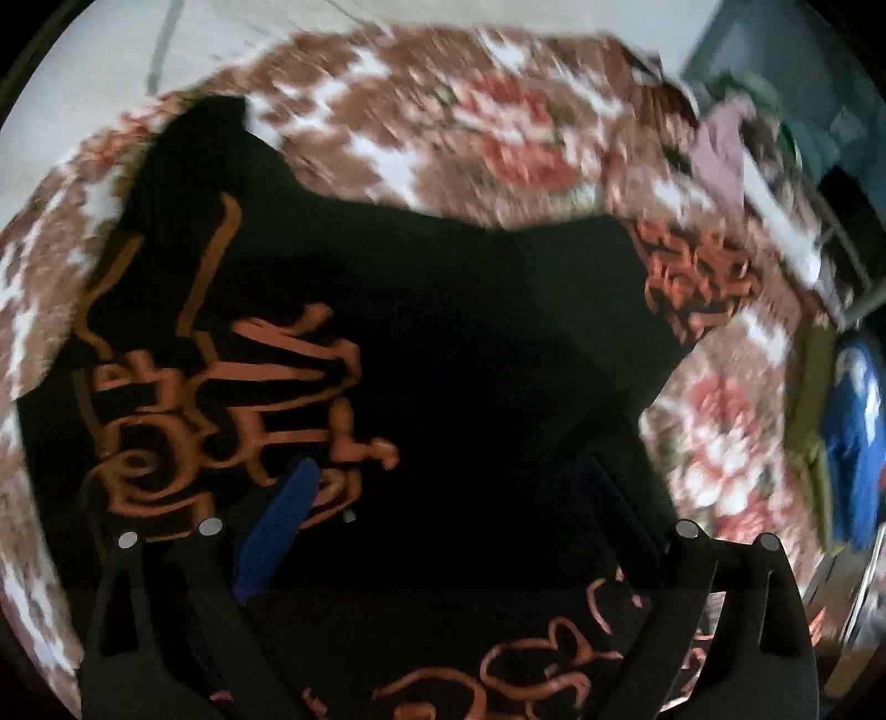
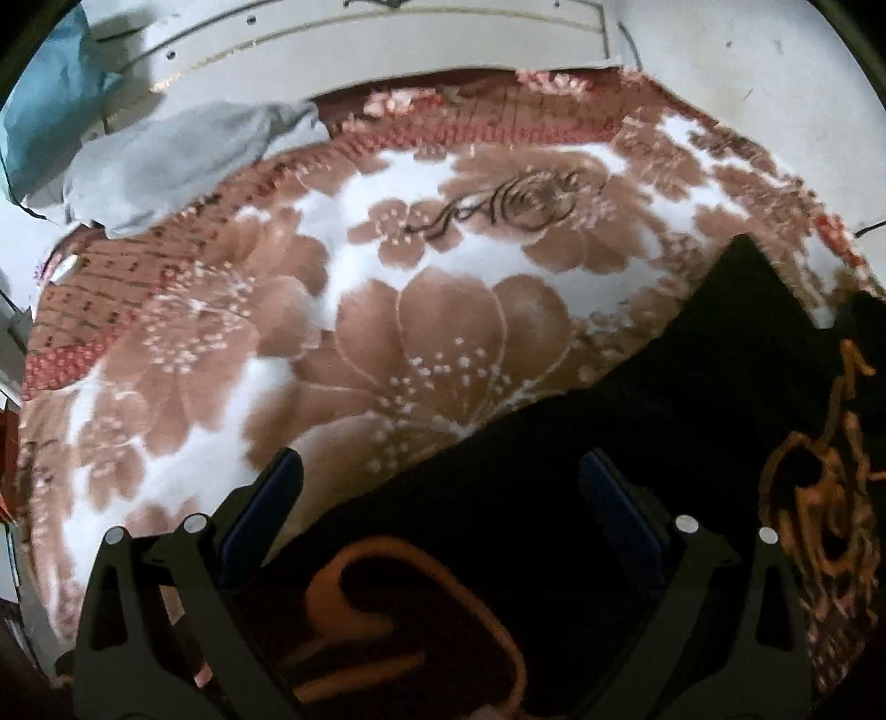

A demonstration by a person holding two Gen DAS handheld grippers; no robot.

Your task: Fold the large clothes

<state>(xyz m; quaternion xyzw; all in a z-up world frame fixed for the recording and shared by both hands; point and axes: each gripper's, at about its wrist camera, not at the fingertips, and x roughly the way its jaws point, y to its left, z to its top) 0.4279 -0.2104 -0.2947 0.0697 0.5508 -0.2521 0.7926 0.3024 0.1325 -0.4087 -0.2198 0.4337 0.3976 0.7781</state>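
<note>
While both tools point steeply down at the bed, their fingers stand spread wide and clasp nothing.

Left gripper (image 1: 448,471): jaws far apart, blue pads facing each other across a broad gap. Black cloth lies below the gap; no fold is pinched between the pads. Whether the tips brush the fabric cannot be told, as the view is blurred.

Right gripper (image 2: 441,465): jaws likewise wide. Its left finger (image 2: 277,487) shows over the blanket, its right finger over black cloth. Nothing is held.

Black garment (image 1: 443,343): large, dark, printed with orange scrawled lines and swirls. It lies spread on the bed, filling the middle and lower part of the left wrist view, with one patterned sleeve or corner at the upper right of the dark mass. In the right wrist view it takes the lower right, its edge running on a slant across the blanket, and an orange loop of the print sits between the jaws.

Blanket (image 2: 421,332): plush, white ground with large brown flowers, red-pink border band at the far side; it covers the bed under the garment.

Grey cloth (image 2: 166,160): crumpled heap at the far left edge of the bed, with a teal item (image 2: 50,105) just beside it.

Pale headboard or wall panel (image 2: 387,50): behind the bed.

Blue item (image 1: 853,437): at the right margin of the left wrist view, too blurred to identify.
</note>
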